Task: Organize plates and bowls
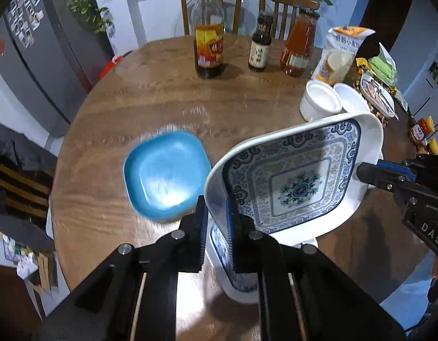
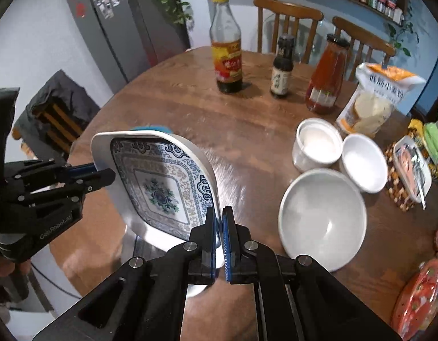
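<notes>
While the left gripper point(image 1: 216, 213) and the right gripper point(image 2: 219, 221) each pinched an opposite rim of the patterned square plate point(image 1: 298, 182), the plate hung tilted above the table point(image 1: 150, 96). The blue plate point(image 1: 166, 174) lay flat just beside it on the left gripper's side, so stacking probably meant carrying it that way. A second patterned plate point(image 1: 219, 244) sat beneath.

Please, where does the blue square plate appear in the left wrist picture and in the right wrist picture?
Left wrist: blue plate lies flat, left of centre, beside the lifted patterned plate.
Right wrist: only its edge shows, behind the patterned plate's top rim.
Shared landmark: yellow-capped bottle.
</notes>
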Action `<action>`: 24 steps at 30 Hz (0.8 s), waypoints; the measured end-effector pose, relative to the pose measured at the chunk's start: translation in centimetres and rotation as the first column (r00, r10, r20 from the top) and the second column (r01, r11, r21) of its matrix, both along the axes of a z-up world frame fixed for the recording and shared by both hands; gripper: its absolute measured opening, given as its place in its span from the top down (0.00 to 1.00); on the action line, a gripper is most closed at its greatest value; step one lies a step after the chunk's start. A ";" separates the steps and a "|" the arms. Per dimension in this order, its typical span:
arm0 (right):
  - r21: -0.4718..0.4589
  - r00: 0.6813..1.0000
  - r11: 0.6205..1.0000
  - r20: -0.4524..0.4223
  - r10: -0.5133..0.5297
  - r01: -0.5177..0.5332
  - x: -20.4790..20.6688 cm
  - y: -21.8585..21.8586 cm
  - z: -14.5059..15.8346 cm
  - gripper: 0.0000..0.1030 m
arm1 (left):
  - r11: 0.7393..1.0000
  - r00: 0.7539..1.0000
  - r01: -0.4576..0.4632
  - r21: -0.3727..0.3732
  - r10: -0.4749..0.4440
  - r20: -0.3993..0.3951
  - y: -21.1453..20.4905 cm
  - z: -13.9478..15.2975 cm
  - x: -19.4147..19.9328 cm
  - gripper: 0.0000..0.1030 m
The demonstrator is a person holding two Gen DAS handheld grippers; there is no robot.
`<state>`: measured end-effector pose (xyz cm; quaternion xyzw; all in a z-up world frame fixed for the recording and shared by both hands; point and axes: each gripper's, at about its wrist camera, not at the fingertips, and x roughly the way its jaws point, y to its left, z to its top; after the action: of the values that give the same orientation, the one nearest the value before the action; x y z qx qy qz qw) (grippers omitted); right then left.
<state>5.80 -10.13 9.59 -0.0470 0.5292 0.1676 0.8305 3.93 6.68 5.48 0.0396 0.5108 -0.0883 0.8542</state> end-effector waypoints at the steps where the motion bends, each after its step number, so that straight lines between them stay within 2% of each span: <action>1: 0.001 1.000 1.000 -0.010 0.006 -0.006 -0.4 0.0 -0.3 0.94 | 1.000 1.000 -0.004 0.001 0.004 -0.009 0.0 -0.4 -0.6 0.89; 7: 0.009 0.993 0.999 -0.109 0.053 -0.052 -1.5 0.4 -3.3 0.94 | 0.999 0.997 -0.041 0.009 0.041 -0.065 0.3 -2.4 -2.3 0.89; 13: 0.041 0.973 0.998 -0.223 0.054 -0.046 -0.3 0.4 -6.9 0.94 | 0.998 0.987 -0.066 0.018 0.068 -0.143 0.5 -4.9 -1.8 0.89; 24: 0.016 0.962 0.999 -0.271 0.035 -0.032 1.5 1.4 -9.9 0.94 | 0.995 0.973 -0.086 0.056 0.096 -0.208 0.7 -8.2 -0.3 0.89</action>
<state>7.30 -8.78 -0.32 -0.0278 0.6361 0.1893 0.7475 3.63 7.34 -2.72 0.0265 0.6015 -0.0408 0.7974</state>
